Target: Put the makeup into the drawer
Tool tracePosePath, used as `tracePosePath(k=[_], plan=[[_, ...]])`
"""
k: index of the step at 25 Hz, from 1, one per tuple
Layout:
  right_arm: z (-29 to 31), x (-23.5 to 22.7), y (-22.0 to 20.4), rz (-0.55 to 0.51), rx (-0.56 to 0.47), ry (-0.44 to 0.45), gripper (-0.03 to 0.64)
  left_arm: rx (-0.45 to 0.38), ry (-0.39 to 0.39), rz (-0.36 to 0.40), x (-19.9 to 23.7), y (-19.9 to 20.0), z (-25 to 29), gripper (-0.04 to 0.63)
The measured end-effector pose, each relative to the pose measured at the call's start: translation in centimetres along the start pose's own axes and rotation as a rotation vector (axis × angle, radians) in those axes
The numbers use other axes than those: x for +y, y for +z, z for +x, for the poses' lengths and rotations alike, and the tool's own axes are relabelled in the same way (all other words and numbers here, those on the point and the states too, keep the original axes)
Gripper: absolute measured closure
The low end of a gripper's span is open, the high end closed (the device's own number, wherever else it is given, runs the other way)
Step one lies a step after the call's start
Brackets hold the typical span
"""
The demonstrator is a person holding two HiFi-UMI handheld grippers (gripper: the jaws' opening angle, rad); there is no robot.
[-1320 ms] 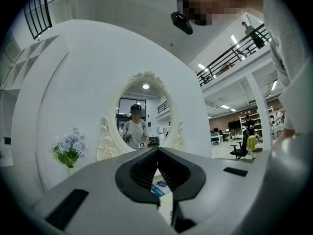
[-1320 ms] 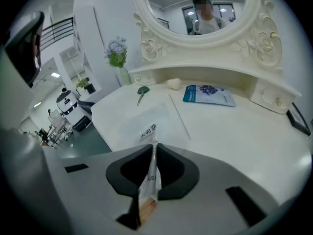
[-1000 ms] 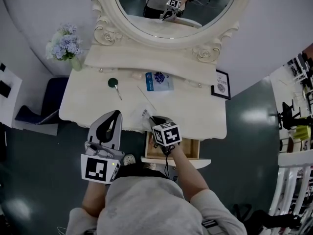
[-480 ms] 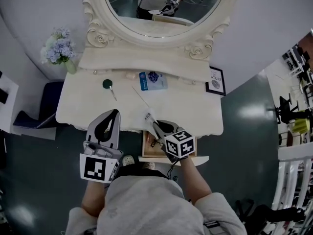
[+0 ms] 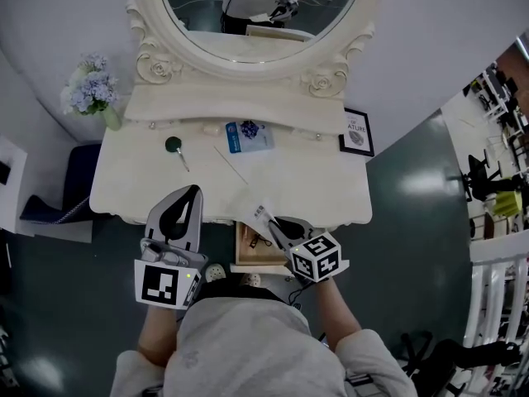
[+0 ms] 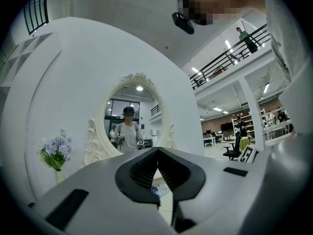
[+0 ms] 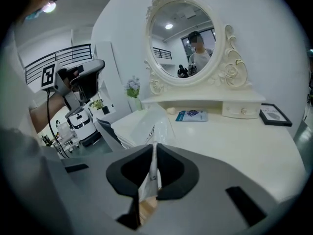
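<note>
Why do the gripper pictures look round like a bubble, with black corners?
Left gripper view: a very wide lens curves the wall and mirror, leaving dark corners. Right gripper view: same bulge; the right gripper looks huge, being so close. Head view: less bent, though the white table looks washed out.

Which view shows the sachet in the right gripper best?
Right gripper view: the sachet sits large, pinched between the jaws. Head view shows only a small pale tip; left gripper view shows none.

White makeup sachet held above open wooden drawer
</note>
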State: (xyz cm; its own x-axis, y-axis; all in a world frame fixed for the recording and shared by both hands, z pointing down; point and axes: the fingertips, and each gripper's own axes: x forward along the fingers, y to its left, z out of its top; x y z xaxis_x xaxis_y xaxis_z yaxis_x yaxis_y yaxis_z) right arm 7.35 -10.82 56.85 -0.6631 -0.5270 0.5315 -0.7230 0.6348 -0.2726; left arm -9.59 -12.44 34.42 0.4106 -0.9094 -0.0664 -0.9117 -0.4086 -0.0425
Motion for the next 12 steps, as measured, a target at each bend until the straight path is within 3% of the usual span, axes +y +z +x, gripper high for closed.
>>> tracePosePath(k=[9, 12], plan=[[-2.0, -0.9, -4.8, 0.004, 0.083, -0.04, 0.583, -0.009, -0.033, -0.002, -1.5, 0.2, 0.5, 0.581], [-2.3, -1.2, -6.6, 0.014, 0.114, -0.049, 0.583, 0.023, -0.048, 0.004, -1.9, -0.3, 0.3, 0.581]])
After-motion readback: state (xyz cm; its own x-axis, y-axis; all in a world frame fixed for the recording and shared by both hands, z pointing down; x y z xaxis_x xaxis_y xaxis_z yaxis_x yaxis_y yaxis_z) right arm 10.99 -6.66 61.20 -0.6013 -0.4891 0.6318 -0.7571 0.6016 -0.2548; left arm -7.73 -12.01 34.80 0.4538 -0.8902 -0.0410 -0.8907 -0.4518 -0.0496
